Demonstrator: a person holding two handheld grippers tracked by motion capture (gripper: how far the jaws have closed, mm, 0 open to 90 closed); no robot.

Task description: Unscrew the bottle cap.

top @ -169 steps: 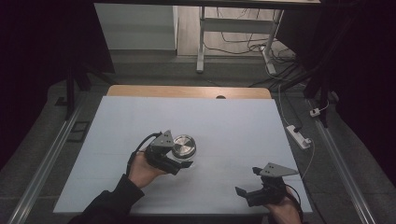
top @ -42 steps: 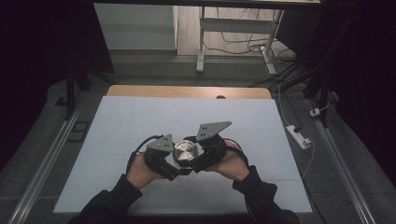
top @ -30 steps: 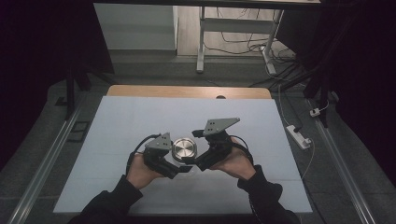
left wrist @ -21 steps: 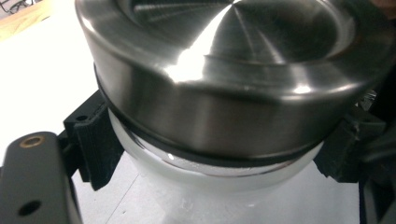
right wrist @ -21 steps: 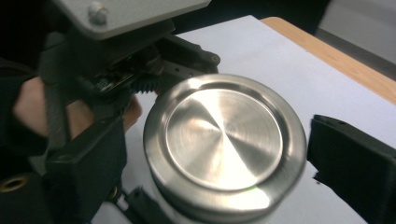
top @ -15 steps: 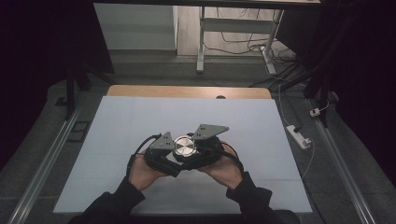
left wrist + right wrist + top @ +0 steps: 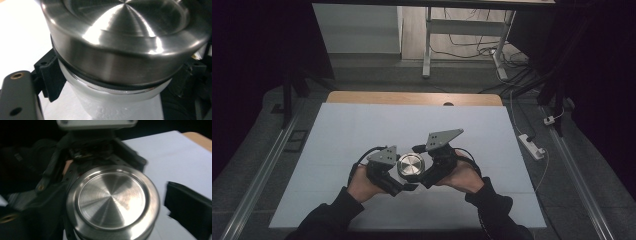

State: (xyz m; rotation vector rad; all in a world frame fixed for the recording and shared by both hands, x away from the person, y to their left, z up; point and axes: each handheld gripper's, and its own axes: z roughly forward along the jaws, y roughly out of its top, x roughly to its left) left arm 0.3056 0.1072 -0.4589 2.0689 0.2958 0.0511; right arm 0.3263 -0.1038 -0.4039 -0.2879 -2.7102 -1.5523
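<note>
lid (image 7: pixel 410 164): brushed silver, concentric sheen
jar body (image 7: pixel 120 105): frosted white
fingers (image 7: pixel 51 77): black
bench (image 7: pixel 362 125): pale grey-white

In your left gripper view the jar (image 7: pixel 120 105) is cut off at the bottom edge, its steel lid (image 7: pixel 125 50) overruns the top edge, and the right side is blurred dark.

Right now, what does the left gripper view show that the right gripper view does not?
Left gripper view: the white body of the jar under a black seal ring, with the left tongs shut on it. Right gripper view: the whole round top of the steel lid, a wooden edge, and one jaw of the right tongs, which have just been opening, clear of the lid. Both: the steel lid and the white table.
</note>
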